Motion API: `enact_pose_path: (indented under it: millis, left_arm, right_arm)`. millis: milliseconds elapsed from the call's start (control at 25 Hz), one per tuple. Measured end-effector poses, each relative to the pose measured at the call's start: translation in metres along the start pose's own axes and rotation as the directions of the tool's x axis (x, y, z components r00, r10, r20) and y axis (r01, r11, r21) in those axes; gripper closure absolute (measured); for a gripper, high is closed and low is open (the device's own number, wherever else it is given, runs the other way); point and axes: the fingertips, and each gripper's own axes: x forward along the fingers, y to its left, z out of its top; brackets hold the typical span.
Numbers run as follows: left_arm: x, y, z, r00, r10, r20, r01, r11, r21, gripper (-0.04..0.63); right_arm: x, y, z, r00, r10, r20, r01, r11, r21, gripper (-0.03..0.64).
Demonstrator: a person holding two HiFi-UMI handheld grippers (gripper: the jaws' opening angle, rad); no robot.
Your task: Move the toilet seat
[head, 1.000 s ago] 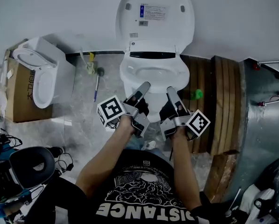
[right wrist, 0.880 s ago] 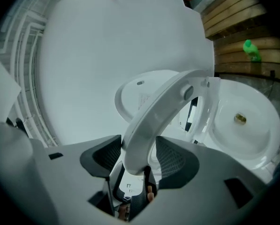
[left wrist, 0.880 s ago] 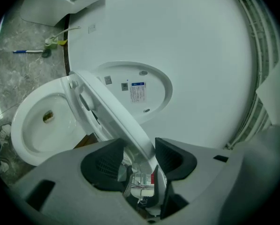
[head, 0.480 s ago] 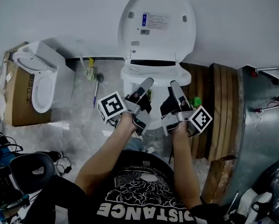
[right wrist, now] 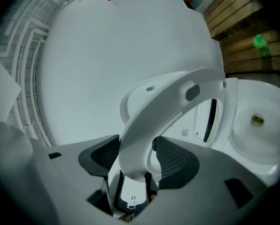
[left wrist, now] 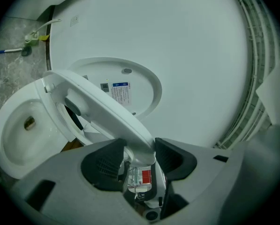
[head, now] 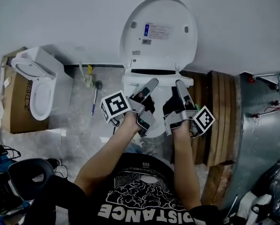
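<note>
While L gripper [left wrist: 140,146] jaws clamp toilet seat [left wrist: 97,102], R gripper [right wrist: 136,146] jaws, just widened, pinch it too.

Toilet seat [left wrist: 97,104]: white plastic look, smooth, glossy, soft highlights along the rim. Lid [head: 177,50] behind it: same smooth white finish, w/ a printed paper-like label [head: 157,31]. Bowl [left wrist: 18,135]: glossy white, ceramic look. My left gripper [left wrist: 139,149]: grey matt plastic shell. Its pads [left wrist: 102,165]: black, matt, finely ribbed, rubber-like. Its marker cube [head: 115,106]: matt b/w print. Wall [head: 60,13]: plain white, smooth, matt. Floor [head: 79,125]: grey mottled stone look, slight sheen. Planks [head: 219,111] at right: dark wood, rough. Box [head: 13,111] at left: brown cardboard, matt. My T-shirt [head: 144,196]: black cloth w/ white print.
</note>
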Motion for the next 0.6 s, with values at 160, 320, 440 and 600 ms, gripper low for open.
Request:
enact_pose_path:
  millis: [160,320,440,600]
  left_arm:
    - [0.011,0.001,0.009,1.000,-0.007,-0.010,0.006,1.000,-0.008,0.387]
    - [0.023,0.009,0.017,1.000,-0.007,0.002,0.007,1.000,-0.011,0.387]
    - [0.028,0.005,0.020,1.000,-0.018,0.007,0.018,1.000,-0.011,0.387]
    - [0.029,-0.001,0.027,0.999,-0.025,0.024,0.025,1.000,-0.010,0.387]
  right_arm:
    - [0.013,-0.002,0.008,1.000,-0.007,0.006,0.007,1.000,0.011,0.369]
    - [0.027,-0.010,0.016,1.000,-0.017,0.000,0.017,0.999,0.028,0.369]
    - [0.033,-0.007,0.020,1.000,-0.016,-0.003,0.016,0.999,0.031,0.369]
    - [0.040,0.000,0.020,1.000,-0.024,-0.013,0.024,0.999,0.039,0.369]
